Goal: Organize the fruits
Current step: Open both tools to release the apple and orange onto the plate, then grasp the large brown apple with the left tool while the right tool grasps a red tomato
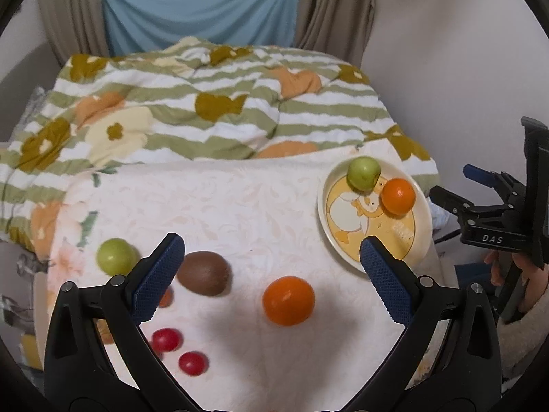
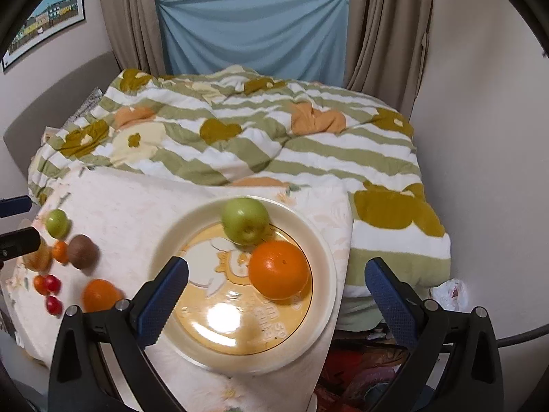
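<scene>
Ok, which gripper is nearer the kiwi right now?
Left. The kiwi lies just beyond the left gripper, by one fingertip; the right gripper hangs over the plate, far across the cloth.

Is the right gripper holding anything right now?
No. The right gripper is open and empty, above the plate, where the orange lies free.

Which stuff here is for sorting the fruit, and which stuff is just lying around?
For the job: plate, apples, oranges, kiwi, tomatoes.
Just lying around: quilt, curtains, picture.
</scene>
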